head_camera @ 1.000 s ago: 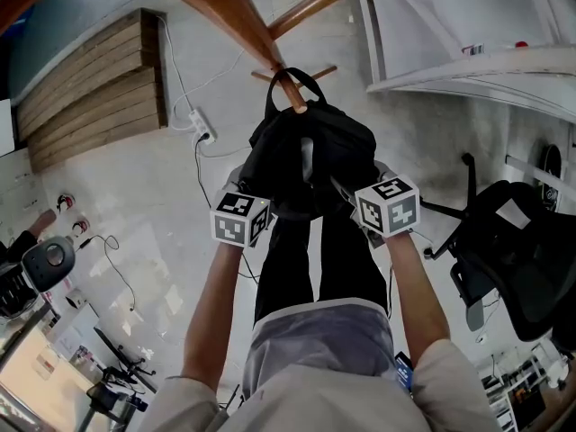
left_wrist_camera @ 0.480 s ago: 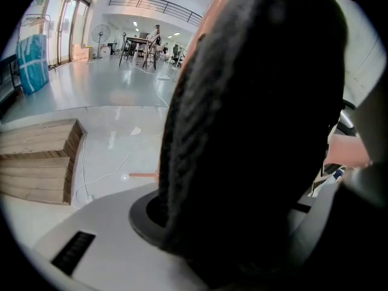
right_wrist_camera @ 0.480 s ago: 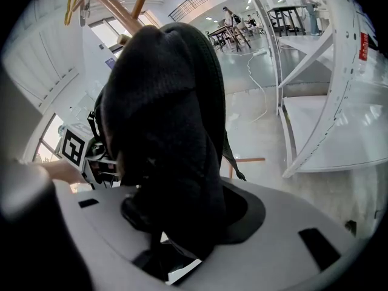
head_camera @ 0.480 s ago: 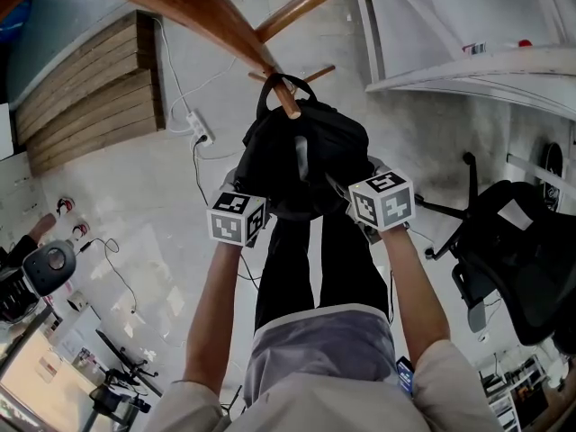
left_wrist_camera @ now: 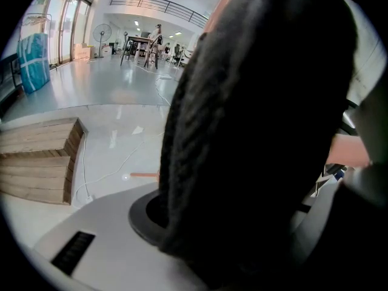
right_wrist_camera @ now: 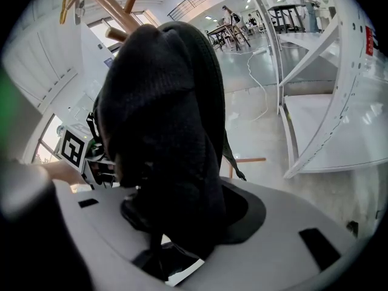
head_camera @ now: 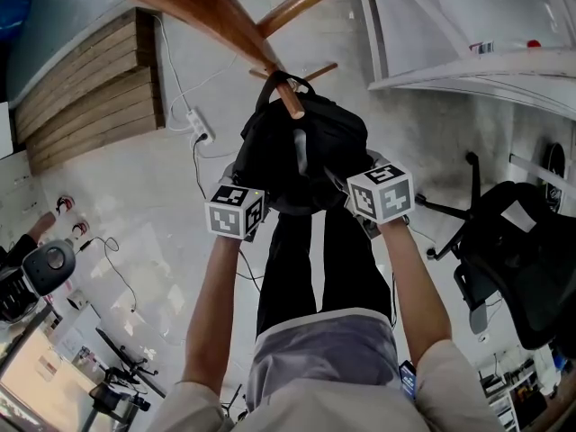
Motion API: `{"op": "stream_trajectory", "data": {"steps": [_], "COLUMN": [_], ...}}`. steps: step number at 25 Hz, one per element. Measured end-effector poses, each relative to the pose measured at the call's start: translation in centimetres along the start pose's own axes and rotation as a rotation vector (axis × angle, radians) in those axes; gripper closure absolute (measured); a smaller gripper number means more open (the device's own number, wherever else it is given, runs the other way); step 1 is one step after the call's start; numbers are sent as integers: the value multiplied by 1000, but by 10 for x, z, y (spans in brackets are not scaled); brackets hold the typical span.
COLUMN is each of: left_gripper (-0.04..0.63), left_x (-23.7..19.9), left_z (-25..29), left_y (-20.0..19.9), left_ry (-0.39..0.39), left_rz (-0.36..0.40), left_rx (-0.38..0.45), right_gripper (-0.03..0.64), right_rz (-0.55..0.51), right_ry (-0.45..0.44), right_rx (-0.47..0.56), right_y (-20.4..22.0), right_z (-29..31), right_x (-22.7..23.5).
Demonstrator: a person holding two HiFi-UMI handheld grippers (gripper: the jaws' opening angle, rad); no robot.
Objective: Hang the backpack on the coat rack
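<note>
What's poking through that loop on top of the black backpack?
A wooden peg of the coat rack passes through it, its tip sticking out. The peg itself covers the spot where the strap and peg would touch, so whether the strap rests there cannot be seen.

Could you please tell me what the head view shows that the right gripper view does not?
Only the head view: the backpack's top handle looped around a wooden peg of the coat rack, and a black office chair. Only the right gripper view: the right claw shut on the backpack's fabric, and distant tables with people standing by them. Both: the black backpack, the coat rack's wooden arms and a white frame.
</note>
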State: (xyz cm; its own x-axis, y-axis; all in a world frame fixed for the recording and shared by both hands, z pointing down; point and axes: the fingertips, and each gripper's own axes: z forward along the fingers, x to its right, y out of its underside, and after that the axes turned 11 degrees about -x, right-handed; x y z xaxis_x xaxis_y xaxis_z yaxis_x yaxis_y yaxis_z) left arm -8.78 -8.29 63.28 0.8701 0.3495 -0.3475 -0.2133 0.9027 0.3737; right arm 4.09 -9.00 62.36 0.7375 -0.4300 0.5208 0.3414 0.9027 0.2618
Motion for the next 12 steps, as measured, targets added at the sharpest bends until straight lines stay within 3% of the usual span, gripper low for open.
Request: {"op": "stream_trajectory", "data": {"steps": [12], "left_gripper": [457], "left_x": [-15], "left_z": [10], "left_y": [-8], "left_ry": [-35], "left_rz": [-23], "left_rx": [4], "right_gripper": [416], "right_rz": [14], "right_ry": [3], "right_rx": [0], "right_y": [-15], "right_z": [16], "right_x": [7]}}
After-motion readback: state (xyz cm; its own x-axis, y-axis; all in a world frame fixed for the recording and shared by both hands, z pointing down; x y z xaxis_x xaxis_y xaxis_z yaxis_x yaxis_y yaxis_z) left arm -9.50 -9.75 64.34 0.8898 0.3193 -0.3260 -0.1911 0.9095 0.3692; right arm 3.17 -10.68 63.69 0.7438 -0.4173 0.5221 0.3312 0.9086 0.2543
